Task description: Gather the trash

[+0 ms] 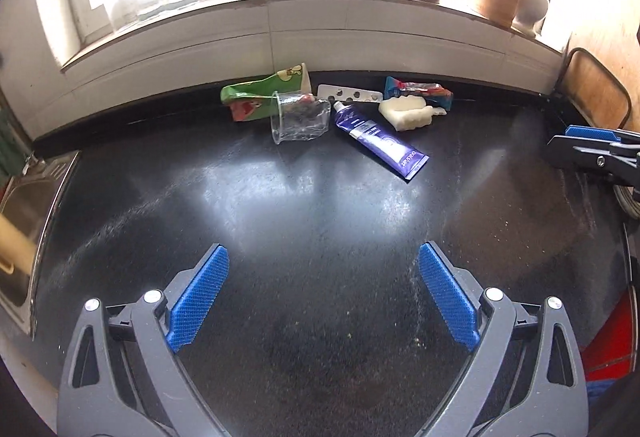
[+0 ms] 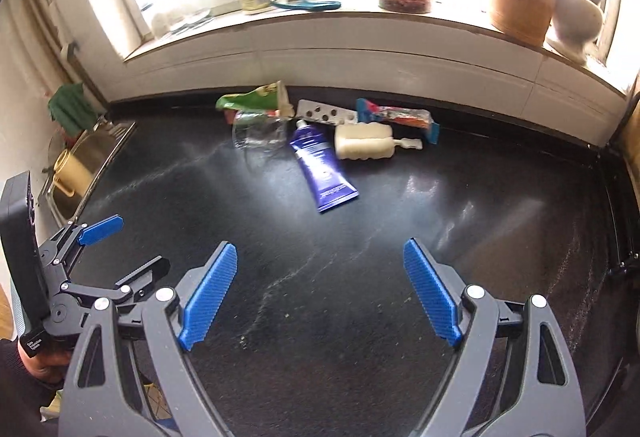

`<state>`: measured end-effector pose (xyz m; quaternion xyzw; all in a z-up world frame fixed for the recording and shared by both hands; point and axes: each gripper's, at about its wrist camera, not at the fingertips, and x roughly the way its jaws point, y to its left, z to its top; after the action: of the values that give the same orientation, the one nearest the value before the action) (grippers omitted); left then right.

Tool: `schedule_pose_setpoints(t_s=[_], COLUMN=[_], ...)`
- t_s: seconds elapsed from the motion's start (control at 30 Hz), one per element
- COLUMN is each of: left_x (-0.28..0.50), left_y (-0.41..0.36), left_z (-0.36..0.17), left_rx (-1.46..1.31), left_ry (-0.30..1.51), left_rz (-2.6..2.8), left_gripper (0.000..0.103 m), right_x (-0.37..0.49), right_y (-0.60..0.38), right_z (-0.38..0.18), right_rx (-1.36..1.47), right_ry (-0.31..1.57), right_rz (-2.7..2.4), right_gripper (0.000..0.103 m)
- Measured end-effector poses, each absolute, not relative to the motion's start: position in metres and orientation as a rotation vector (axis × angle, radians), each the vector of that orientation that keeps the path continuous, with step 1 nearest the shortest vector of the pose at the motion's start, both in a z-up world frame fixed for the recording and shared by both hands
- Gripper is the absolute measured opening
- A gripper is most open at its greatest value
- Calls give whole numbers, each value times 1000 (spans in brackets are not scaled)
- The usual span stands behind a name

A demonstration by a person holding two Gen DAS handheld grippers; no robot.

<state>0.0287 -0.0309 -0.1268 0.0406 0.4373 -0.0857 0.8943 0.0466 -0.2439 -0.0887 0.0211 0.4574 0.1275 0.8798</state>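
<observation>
Trash lies in a row at the back of the black counter [image 1: 320, 221]: a green juice carton [image 1: 264, 95], a clear plastic cup [image 1: 298, 117] on its side, a blister pack [image 1: 350, 93], a purple tube [image 1: 376, 135], a white foam piece [image 1: 408, 113] and a red-blue wrapper [image 1: 420, 91]. The same items show in the right wrist view: carton [image 2: 252, 97], cup [image 2: 258, 133], tube [image 2: 320, 167], foam [image 2: 366, 141]. My left gripper [image 1: 324, 269] is open and empty, well short of the trash. My right gripper [image 2: 320, 265] is open and empty too.
A steel sink [image 2: 84, 157] with a yellow cup lies at the left. The windowsill [image 2: 320, 17] above the counter holds a bottle, a jar, a wooden vessel and a vase. A red object [image 1: 612, 341] sits at the right counter edge.
</observation>
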Motion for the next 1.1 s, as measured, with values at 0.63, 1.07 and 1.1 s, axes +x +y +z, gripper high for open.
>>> schedule_pose_setpoints(t_s=[0.63,1.07,1.1], left_x=[213,260,258], left_y=[-23,-24,-24], left_z=[-179,-209,-208], left_rx=[42,10,2], left_ry=[954,991,989], left_rz=[-81,-166,-173], left_gripper=[93,59,51], right_x=[232,254,252], right_y=[-245,-215,-214], right_z=[-177,-223,-221], right_rx=[66,-56,-59], right_ry=[1090,1105,1101], right_rz=[225,244,246], right_gripper=[83,53,44])
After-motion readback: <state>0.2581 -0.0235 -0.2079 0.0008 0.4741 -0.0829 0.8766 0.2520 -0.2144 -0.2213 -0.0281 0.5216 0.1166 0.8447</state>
